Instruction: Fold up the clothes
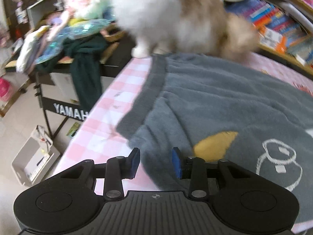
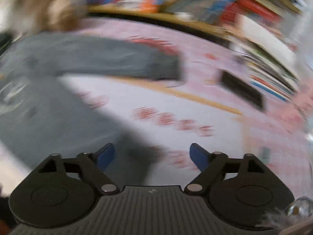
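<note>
A grey fleece sweater (image 1: 225, 98) with a yellow patch and a white outline drawing lies spread on a pink checked bed sheet (image 1: 109, 107). Its ribbed hem runs along the left side. My left gripper (image 1: 156, 161) is open with its blue pads over the sweater's near left edge, holding nothing. The right wrist view is motion-blurred. It shows the sweater (image 2: 58, 98) at left with one sleeve (image 2: 117, 62) stretched to the right. My right gripper (image 2: 151, 156) is wide open and empty above the sweater's lower edge and the sheet (image 2: 176, 101).
A fluffy white and tan cat (image 1: 172, 13) stands at the sweater's far edge. A keyboard stand (image 1: 64, 105) piled with clothes is left of the bed. Bookshelves (image 1: 279, 19) line the right side. A dark flat object (image 2: 242, 90) lies on the bed at right.
</note>
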Demonstrator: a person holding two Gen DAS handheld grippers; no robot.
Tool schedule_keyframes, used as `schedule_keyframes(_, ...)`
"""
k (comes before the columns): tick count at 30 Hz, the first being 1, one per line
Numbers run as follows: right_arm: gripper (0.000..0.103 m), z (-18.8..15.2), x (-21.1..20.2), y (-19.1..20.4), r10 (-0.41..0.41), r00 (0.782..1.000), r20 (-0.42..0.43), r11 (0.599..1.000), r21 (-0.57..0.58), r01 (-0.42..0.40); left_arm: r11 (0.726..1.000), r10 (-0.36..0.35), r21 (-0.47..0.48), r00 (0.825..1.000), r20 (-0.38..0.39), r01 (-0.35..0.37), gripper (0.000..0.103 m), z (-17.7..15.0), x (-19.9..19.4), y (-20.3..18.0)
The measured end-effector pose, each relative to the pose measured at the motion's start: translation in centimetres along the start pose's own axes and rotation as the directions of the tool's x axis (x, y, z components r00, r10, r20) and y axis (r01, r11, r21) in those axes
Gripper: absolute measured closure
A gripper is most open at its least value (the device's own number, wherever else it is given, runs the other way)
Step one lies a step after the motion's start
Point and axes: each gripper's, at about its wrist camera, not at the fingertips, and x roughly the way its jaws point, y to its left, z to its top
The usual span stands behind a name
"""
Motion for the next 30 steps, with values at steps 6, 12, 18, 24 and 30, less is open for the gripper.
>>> schedule_keyframes(6,0.01,-1.8,2.2,2.4,-0.14,0.99,-0.006,0.979,-0.148,0.137,1.0,-0.003,0.012,1.0,0.023,0.002,0.056,0.0,-1.7,-0.1)
schedule_keyframes(12,0.013,-1.6,3.2,-2.0,-0.266,0.964,-0.027,0.962,-0.07,0.264,0.998,-0.024,0.06,1.0,-0.01,0.024,0.053,-0.2,-1.7,-0.9)
schedule_keyframes(18,0.015,-1.9,1.2,0.4,-0.199,0.98,0.02,0.976,-0.091,0.2,0.996,-0.05,0.071,0.998,-0.024,0.051,0.053,-1.0,-0.5,-1.0)
schedule_keyframes(24,0.018,-1.7,1.9,2.7,-0.156,0.987,-0.038,0.983,0.088,0.159,0.996,-0.089,-0.03,0.995,-0.035,0.088,0.067,0.7,1.9,0.4)
schedule_keyframes(30,0.026,-1.6,2.3,3.6,-0.167,0.984,-0.066,0.967,0.184,0.177,0.983,-0.181,-0.016,0.983,-0.04,0.181,0.097,1.9,2.0,2.6)
